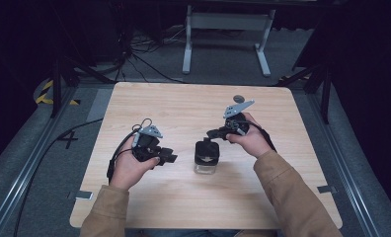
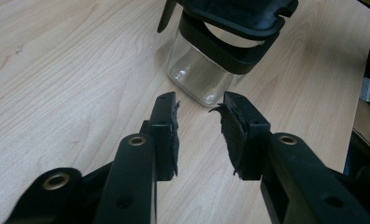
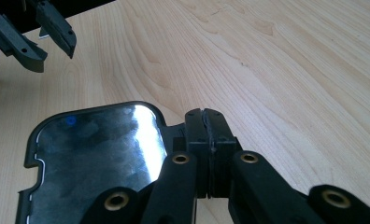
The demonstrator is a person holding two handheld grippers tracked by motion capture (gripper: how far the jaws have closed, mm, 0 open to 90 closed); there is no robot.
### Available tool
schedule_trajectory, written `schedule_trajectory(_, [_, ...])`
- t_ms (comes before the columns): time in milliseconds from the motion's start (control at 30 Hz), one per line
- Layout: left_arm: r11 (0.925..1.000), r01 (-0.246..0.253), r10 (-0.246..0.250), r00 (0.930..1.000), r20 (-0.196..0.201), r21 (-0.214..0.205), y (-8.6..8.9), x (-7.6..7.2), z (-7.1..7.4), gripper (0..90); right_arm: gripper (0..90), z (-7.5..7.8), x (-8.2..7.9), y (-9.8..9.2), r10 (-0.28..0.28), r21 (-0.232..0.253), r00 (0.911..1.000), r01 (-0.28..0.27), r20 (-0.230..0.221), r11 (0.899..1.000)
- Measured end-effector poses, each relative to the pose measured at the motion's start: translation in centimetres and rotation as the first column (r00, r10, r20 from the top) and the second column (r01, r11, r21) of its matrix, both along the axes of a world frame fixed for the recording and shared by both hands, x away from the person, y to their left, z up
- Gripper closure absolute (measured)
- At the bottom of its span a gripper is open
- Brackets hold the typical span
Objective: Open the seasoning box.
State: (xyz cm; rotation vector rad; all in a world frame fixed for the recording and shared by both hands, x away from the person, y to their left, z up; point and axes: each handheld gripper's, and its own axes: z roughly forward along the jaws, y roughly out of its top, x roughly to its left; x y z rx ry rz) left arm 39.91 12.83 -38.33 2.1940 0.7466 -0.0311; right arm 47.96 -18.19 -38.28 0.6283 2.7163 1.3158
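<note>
At the bottom of the high view, a person's two forearms in tan sleeves reach onto a pale wooden surface (image 1: 183,197), one gripper in each hand. The left gripper (image 1: 165,156), at lower left of centre, points toward the middle of the frame with its jaws parted by a moderate gap and nothing between them. In the left gripper view, that gap frames bare wood, and the single clear glass jar (image 2: 199,77) stands just beyond the jaw tips in the upper middle of the frame, apart from them.

The jar (image 1: 206,158) sits on the surface near the centre of the high view, between the two hands. It has a black collar around its mouth, and one black-framed lid (image 2: 239,16) hangs tilted over the opening at the top of the left gripper view. The right gripper (image 1: 214,133), just right of centre in the high view, reaches down to the jar's top. In the right gripper view its jaws are pressed together, pinching a tab at the edge of the lid (image 3: 94,154), whose glossy panel spreads across the lower left of the frame. The open left gripper (image 3: 38,35) shows in that view's upper left corner.

Farther off, at the top of the high view, one white metal stand (image 1: 226,37) rests on the grey floor among black cables.
</note>
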Motion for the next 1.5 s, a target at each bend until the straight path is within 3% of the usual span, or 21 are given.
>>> schedule_trajectory(233, [0.9999,0.016,-0.016,0.9999,0.0,0.006,-0.6,-0.1,-0.2,71.1,90.0,0.0,0.0,0.1,-0.001,-0.005,1.0,0.001,0.004,1.0])
schedule_trajectory(333, [0.9994,0.027,-0.027,0.9996,-0.004,-0.022,-1.0,-0.2,-0.2,75.4,90.0,0.0,0.0,0.1,-0.001,-0.009,1.0,0.002,0.005,1.0])
schedule_trajectory(467, [0.996,0.071,-0.071,0.9975,0.001,-0.054,-2.5,-0.3,-0.3,82.5,90.0,-0.1,0.0,0.1,-0.003,-0.006,1.0,0.003,0.004,1.0])
schedule_trajectory(633, [0.9922,0.099,-0.097,0.995,0.022,-0.076,-4.9,-0.3,-0.7,85.0,90.0,0.0,0.0,0.1,-0.004,-0.009,1.0,0.004,0.006,1.0])
schedule_trajectory(767, [0.9909,0.084,-0.081,0.9962,0.034,-0.105,-5.9,-0.5,-0.7,85.1,90.0,-0.1,-0.1,0.1,-0.006,-0.007,1.0,0.006,0.007,1.0])
schedule_trajectory(1033, [0.9929,0.056,-0.052,0.9978,0.041,-0.105,-5.7,-0.4,-0.7,83.8,90.0,0.1,-0.2,0.0,-0.013,-0.011,0.9998,0.014,0.017,1.0])
schedule_trajectory(1067, [0.9927,0.055,-0.051,0.9978,0.043,-0.108,-5.7,-0.4,-0.7,83.6,90.0,0.4,-0.6,-0.6,-0.019,0.016,0.9994,0.018,0.029,1.0])
schedule_trajectory(1133, [0.9924,0.056,-0.052,0.9978,0.043,-0.11,-5.7,-0.3,-0.7,83.4,90.0,0.5,-0.7,-0.8,-0.022,0.021,0.9992,0.021,0.032,1.0])
schedule_trajectory(1233, [0.9925,0.058,-0.054,0.9977,0.041,-0.107,-5.7,-0.3,-0.7,83.2,90.0,1.3,-2.2,-2.5,-0.025,0.045,0.9988,0.023,0.043,0.999])
schedule_trajectory(1367, [0.9928,0.06,-0.057,0.9978,0.033,-0.103,-5.8,-0.2,-0.9,82.4,90.0,1.0,-4.5,-4.4,-0.003,-0.005,0.9998,0.003,0.021,1.0])
schedule_trajectory(1500, [0.9933,0.055,-0.052,0.998,0.036,-0.102,-5.8,-0.3,-0.9,82.6,90.0,0.0,-6.1,-4.3,0.046,-0.031,0.999,-0.046,0.002,0.998])
